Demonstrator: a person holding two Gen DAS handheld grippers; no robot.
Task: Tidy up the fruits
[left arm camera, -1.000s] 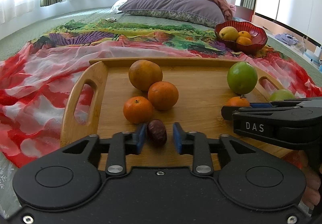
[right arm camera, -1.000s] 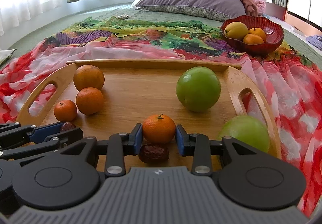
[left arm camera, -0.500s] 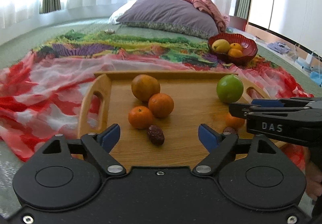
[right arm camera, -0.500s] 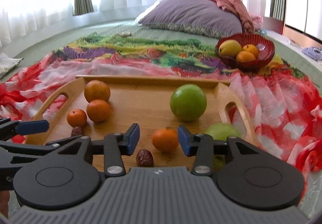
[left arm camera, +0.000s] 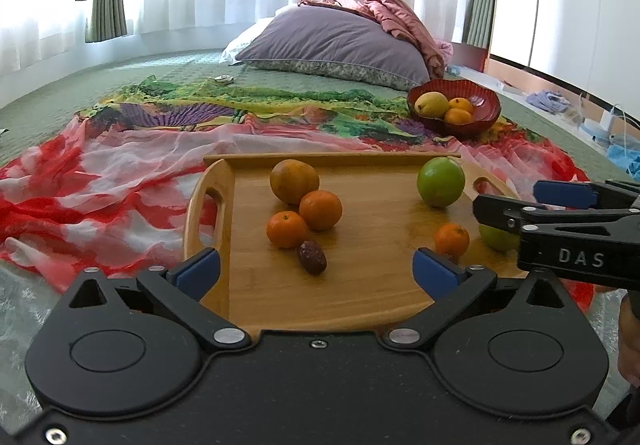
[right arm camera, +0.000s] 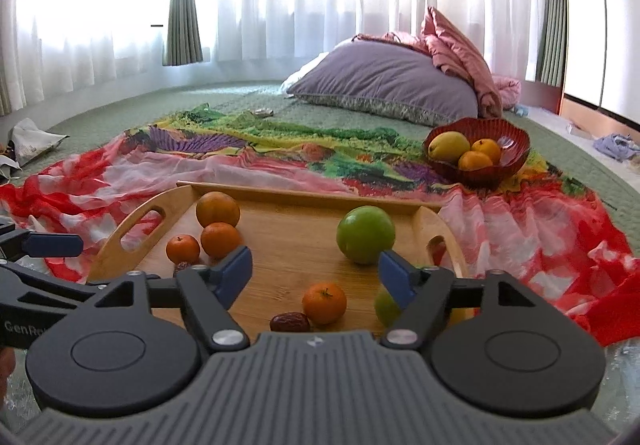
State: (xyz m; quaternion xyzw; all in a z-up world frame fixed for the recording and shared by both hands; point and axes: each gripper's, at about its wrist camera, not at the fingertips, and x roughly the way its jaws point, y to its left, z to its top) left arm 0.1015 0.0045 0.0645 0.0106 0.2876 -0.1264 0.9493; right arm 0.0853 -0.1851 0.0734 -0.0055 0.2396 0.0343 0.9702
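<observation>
Fruit lies sorted on a wooden tray (left arm camera: 360,297) set on a red patterned cloth (left arm camera: 100,181) over a green bed. At the tray's left, three oranges cluster: a large one (left arm camera: 294,181) at the back, a middle one (left arm camera: 321,210) touching it, and a small one (left arm camera: 287,229) in front, with a dark date (left arm camera: 312,257) just beside that. At the right stand a green apple (left arm camera: 441,182), a small mandarin (left arm camera: 452,240), and a second green fruit (right arm camera: 386,305) partly hidden behind a blue pad. A second date (right arm camera: 290,322) lies touching the mandarin in the right wrist view. Farther back, a red bowl (left arm camera: 486,117) holds a yellow fruit (left arm camera: 432,104) and two oranges, near a purple pillow (left arm camera: 336,45).

The left gripper (left arm camera: 316,269) has its jaws spread wide, holding nothing, above the tray's near edge. The right gripper (right arm camera: 316,273) is likewise spread wide and empty, with the mandarin between and below its pads.
</observation>
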